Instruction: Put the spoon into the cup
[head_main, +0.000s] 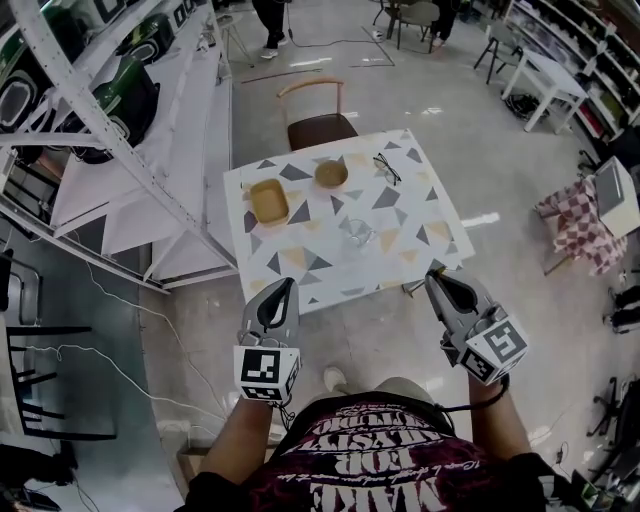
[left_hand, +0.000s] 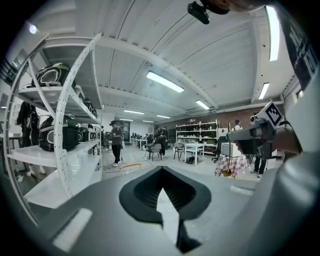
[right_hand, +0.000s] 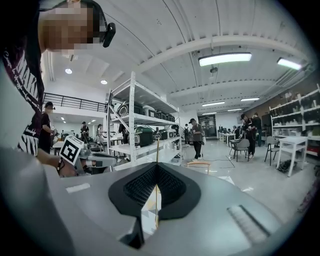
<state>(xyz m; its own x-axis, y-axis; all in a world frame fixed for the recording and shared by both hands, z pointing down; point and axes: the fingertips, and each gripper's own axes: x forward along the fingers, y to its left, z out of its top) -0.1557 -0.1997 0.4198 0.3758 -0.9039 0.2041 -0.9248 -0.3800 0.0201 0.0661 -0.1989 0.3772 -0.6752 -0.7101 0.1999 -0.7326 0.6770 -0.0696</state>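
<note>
A clear glass cup (head_main: 358, 232) stands near the middle of the patterned table (head_main: 300, 262). My right gripper (head_main: 436, 277) hovers over the table's front right corner, shut on a thin golden spoon (right_hand: 157, 150). The spoon stands upright, its handle rising between the jaws. From the left gripper view the spoon (left_hand: 227, 165) hangs bowl-down from the right gripper (left_hand: 239, 136). At the table's front edge, left of the cup, my left gripper (head_main: 288, 285) is shut with nothing in it. Both grippers are well short of the cup.
On the table's far side lie a square wooden tray (head_main: 268, 200), a round wooden bowl (head_main: 331, 174) and a pair of eyeglasses (head_main: 387, 168). A chair (head_main: 318, 125) stands behind the table. White shelving (head_main: 120, 150) runs along the left.
</note>
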